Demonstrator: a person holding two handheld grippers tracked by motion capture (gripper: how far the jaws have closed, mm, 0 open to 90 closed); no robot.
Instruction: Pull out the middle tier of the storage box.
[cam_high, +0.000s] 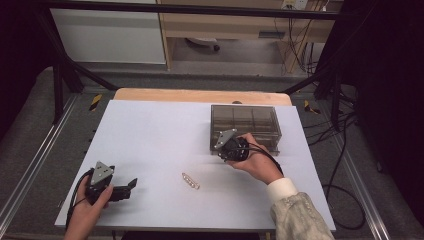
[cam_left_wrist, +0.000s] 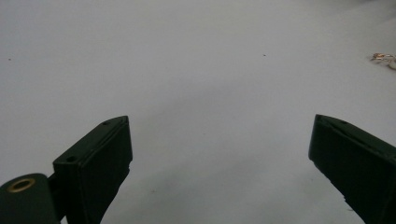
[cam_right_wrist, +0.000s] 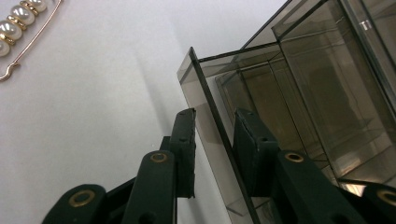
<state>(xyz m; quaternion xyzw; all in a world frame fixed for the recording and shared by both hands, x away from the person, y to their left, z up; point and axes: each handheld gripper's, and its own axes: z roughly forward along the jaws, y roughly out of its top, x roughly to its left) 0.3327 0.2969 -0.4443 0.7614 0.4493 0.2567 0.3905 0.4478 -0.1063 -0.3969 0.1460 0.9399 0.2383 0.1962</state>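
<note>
While my right gripper (cam_right_wrist: 212, 140) is straddling the front wall of the smoky box (cam_high: 245, 122) at the table's far right, its jaws are narrowed to either side of that wall, and I cannot tell whether the pads are pressing it yet. My left gripper (cam_left_wrist: 219, 163) is idling near the table's (cam_high: 150, 145) near left corner, jaws wide and holding nothing, so I am judging the work as barely begun (the pearl pin (cam_high: 190, 180) is lying loose mid-table, well apart from the box). I am reading no brand, label or writing anywhere.
</note>
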